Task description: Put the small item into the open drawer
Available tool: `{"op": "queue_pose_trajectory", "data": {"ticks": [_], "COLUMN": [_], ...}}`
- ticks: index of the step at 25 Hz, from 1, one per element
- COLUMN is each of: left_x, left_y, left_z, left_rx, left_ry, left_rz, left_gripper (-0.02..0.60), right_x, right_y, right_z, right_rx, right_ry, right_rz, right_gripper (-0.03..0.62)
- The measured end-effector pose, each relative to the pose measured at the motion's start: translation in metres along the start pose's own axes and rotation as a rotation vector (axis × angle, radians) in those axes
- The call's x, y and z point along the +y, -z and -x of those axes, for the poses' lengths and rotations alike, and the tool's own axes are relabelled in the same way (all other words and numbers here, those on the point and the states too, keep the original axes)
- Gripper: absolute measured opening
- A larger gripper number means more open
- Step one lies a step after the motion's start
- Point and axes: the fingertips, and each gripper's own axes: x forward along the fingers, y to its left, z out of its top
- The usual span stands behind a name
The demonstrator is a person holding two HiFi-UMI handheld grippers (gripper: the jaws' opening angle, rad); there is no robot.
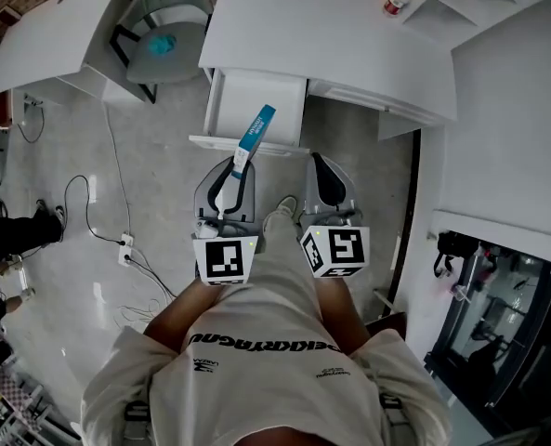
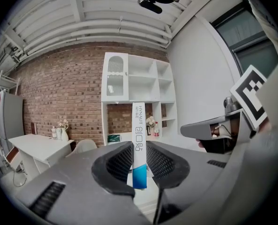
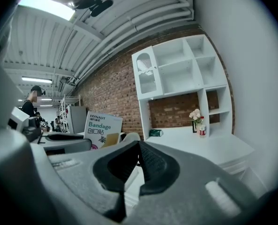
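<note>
Left tool (image 2: 139, 150) clamped on bandage box (image 1: 255, 129) — slim carton, white and blue. Print: "HYNAUT", "Bandage", 创口贴. Right tool (image 3: 138, 146) jaws together, empty. Box held above front edge of open drawer (image 1: 261, 93) — white desk (image 1: 349, 35) beyond.

Ahead of you a brick wall (image 2: 59, 93) backs a white shelf unit (image 2: 139, 78) that rises over a white desk (image 1: 331, 35). To your left a grey chair (image 1: 163, 35) sits by a second white table (image 1: 52, 45). The floor (image 1: 61, 156) under you is pale and glossy, with cables (image 1: 98, 221) trailing across it. Overhead you have a white ribbed ceiling (image 2: 106, 13) with a strip light (image 3: 49, 8) lit. A plain white wall (image 2: 199, 78) with a window (image 2: 251, 36) runs along your right.
</note>
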Motion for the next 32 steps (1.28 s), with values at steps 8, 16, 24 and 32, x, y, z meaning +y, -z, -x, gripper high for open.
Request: {"op": "queue_pose_trajectory", "data": {"ticks": [8,16,24,32], "left_x": [-0.005,-0.015,-0.008,0.020], "left_y": [0.020,0.054,0.090,0.127], "left_z": [-0.075,-0.134,-0.167,-0.188], "left_rx": [0.085,0.182,0.237,0.295], "left_ry": [-0.058,-0.108,-0.168,-0.193], "left_rz": [0.009,0.035,0.076,0.115], "left_gripper": [0.080,0.080,0.080,0.080], "right_x": [-0.046,-0.080,-0.093,-0.115], "right_y": [0.015,0.050,0.077,0.105], "right_z": [-0.052,-0.090,-0.117,-0.141], "right_rx": [0.072,0.140,0.191,0.245], "right_ry": [-0.067,-0.135,-0.182,-0.086], "right_rz": [-0.013,-0.022,0.000,0.003], "right_gripper": [0.002,0.002,0.002,0.002]}}
